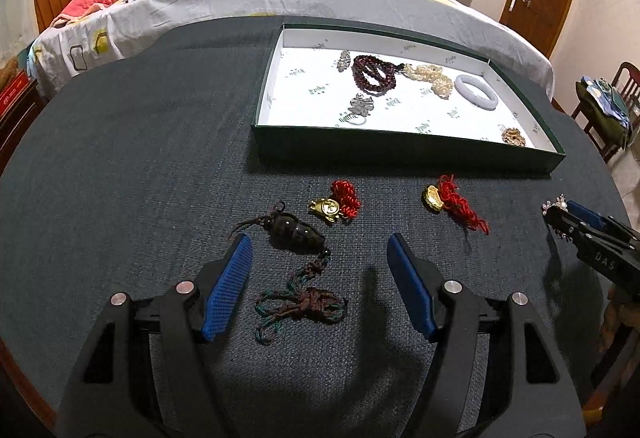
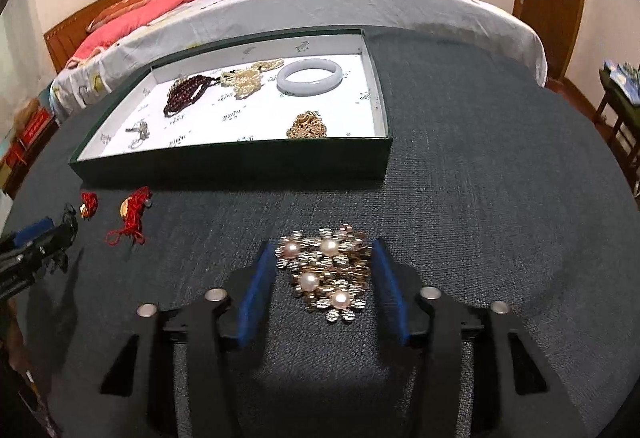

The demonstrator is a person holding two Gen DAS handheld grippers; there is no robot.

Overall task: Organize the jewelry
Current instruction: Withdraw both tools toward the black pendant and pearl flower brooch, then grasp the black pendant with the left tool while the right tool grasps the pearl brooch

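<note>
Pearl brooch [image 2: 326, 274] is clamped between the right gripper's [image 2: 325, 270] jaws, while the left gripper's [image 1: 320, 262] jaws are held wide open, empty, above the worktop [image 1: 120, 177].

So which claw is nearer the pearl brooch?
Right. The right claw straddles the pearl brooch; the left claw sits apart, over the dark pendant.
</note>
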